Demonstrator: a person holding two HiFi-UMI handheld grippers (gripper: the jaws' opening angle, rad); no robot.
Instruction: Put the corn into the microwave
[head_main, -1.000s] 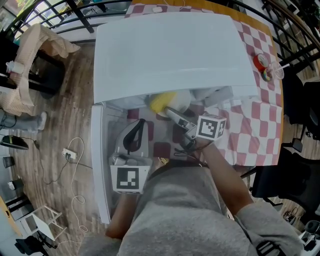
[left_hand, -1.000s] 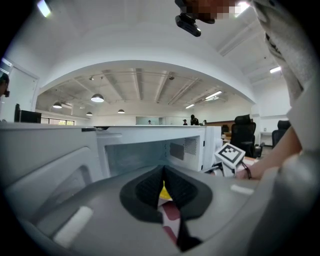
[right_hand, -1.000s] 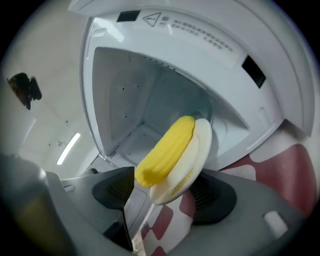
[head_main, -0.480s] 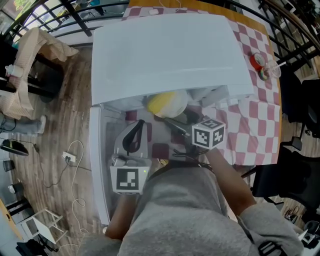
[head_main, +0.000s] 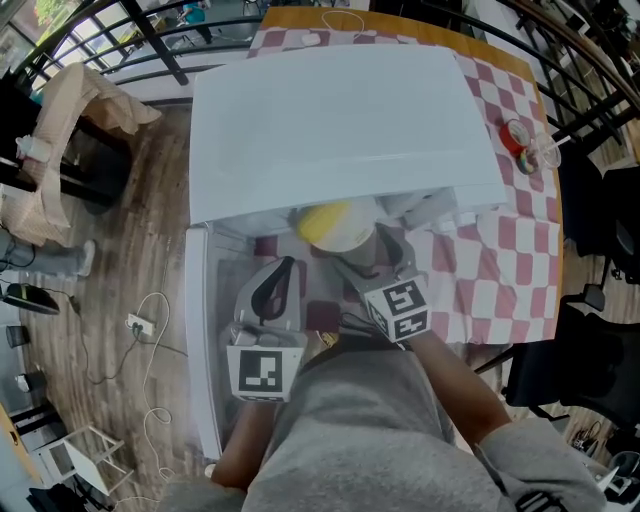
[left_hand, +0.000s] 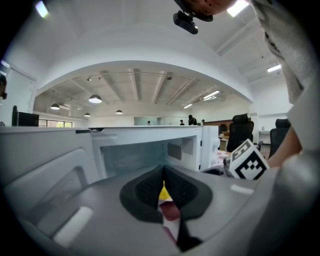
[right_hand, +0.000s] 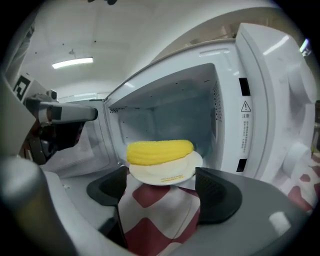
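- My right gripper (right_hand: 161, 192) was the closest thing to me. Its jaws were spread wide and opening further, gripping nothing. Only the red-and-white checked tablecloth (right_hand: 152, 222) showed between the pads.
- My left gripper (left_hand: 164, 192) hung just to the left of it, jaws pinched down to a thin slit with nothing in them. In its own view the right gripper's marker cube (left_hand: 247, 162) showed off to the right.
- Just past the right gripper's tips sat the white plate (right_hand: 167, 175), not touched by either pad.
- The corn (right_hand: 160, 151) lay on its side across that plate, bright yellow, also free of the jaws.
- The plate was right at the mouth of the microwave (right_hand: 252, 100). From the head view the corn poked out from under the front edge of the microwave's top, so honestly I couldn't tell how far inside it was.
- The microwave door (head_main: 198, 330) stood swung open to the left, with my left gripper just beside it.
- Farther off, a small red thing (head_main: 518, 132) sat on the tablecloth to the right of the microwave, well away from the action.
- Beyond the table on the left was wooden floor (head_main: 120, 260) with a white cable (head_main: 150, 320) trailing over it.
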